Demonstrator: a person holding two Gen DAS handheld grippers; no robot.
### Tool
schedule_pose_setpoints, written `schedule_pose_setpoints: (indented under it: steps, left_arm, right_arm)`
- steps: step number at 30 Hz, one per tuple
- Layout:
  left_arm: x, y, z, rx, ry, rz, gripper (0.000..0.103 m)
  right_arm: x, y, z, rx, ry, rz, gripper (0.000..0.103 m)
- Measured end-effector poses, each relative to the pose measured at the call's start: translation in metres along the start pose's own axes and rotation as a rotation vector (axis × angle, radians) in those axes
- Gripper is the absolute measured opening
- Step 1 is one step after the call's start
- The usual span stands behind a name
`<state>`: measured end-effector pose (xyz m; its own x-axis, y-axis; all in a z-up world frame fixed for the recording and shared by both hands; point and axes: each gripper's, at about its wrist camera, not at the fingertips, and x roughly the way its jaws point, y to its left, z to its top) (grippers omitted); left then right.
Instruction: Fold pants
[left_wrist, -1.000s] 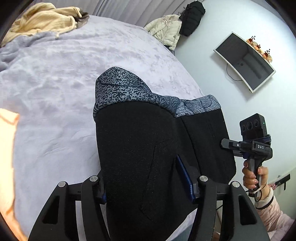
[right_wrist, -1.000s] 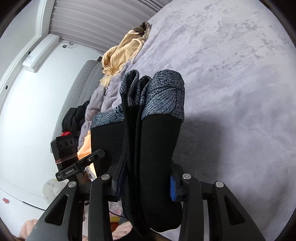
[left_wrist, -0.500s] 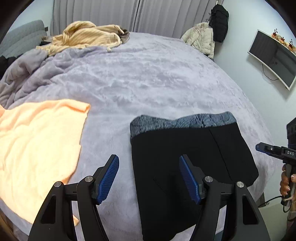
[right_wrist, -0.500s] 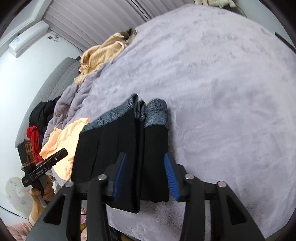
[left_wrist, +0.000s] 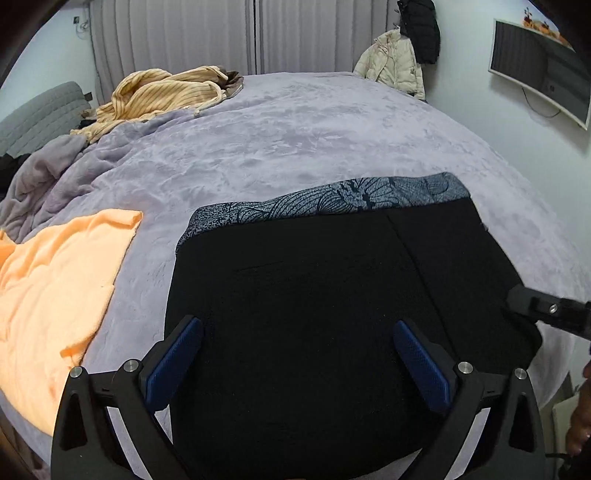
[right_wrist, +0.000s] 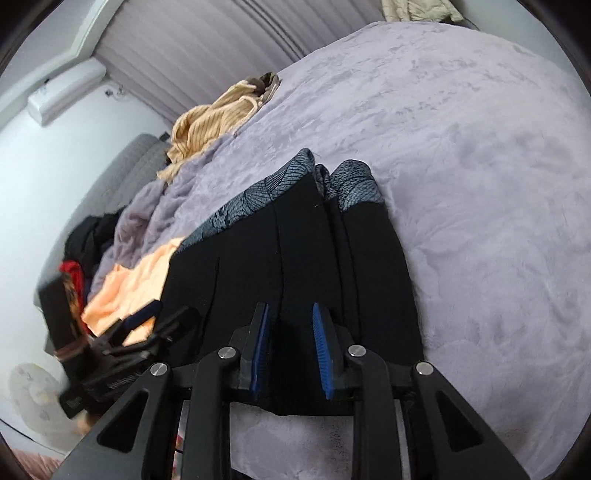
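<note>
- Black pants (left_wrist: 314, 295) lying folded on the lavender bed (left_wrist: 295, 129), near its front edge, the lower end spilling a little over that edge.
- Fabric matte black, broken only by a grey-blue waistband (left_wrist: 332, 201) printed with dark leaf-like line work, running along the far side of the fold.
- From the right wrist view, stacked layers visible at the pants' right edge, with several patterned band ends bunched one beside another there.
- A straight seam crossing the top black panel from the waistband toward the near edge.
- Left tool (left_wrist: 299, 354) released and opening, blue pads (left_wrist: 173, 363) spread wide above the pants' near end, apparently clear of the cloth.
- Right tool (right_wrist: 290, 349) at the pants' near edge, jaws closing, a ridge of black fabric rising between the narrow-set blue pads (right_wrist: 320, 350); real clamping on the cloth not clear from this angle.
- Orange garment (left_wrist: 55, 288) spread flat just left of the pants, a strip of bed cover between the two.
- Striped yellow garment (left_wrist: 166, 92) heaped well beyond the pants, toward the far left of the bed.
- Cream jacket (left_wrist: 395, 66) and a dark coat (left_wrist: 421, 29) hanging on the wall far behind the pants.
- Wall screen (left_wrist: 543, 62) high to the right of the pants.
</note>
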<state>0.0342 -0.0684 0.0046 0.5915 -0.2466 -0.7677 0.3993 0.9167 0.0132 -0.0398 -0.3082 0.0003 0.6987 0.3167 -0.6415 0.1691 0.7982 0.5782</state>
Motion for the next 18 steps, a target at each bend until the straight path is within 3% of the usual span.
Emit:
schedule_pose_setpoints:
  steps: [4,6,8,9,18]
  left_arm:
    - [-0.002,-0.004,-0.003,0.011,-0.016,0.016,0.103]
    - [-0.001,0.0,-0.003,0.0,-0.013,0.003,0.103]
    - [0.0,0.001,-0.003,-0.007,-0.008,0.0,0.103]
    - [0.001,0.002,-0.003,-0.01,-0.005,0.001,0.103]
    - [0.004,0.001,-0.002,-0.024,-0.001,0.006,0.103]
  right_arm:
    - [-0.009,-0.011,-0.012,0.07,-0.042,0.056,0.026]
    - [-0.017,-0.008,-0.016,0.062,-0.059,0.054,0.033]
    - [-0.029,-0.002,-0.02,0.047,-0.088,0.035,0.063]
    - [-0.035,0.001,-0.022,0.037,-0.102,0.013,0.07]
    - [-0.078,-0.004,-0.044,0.057,-0.173,-0.037,0.074]
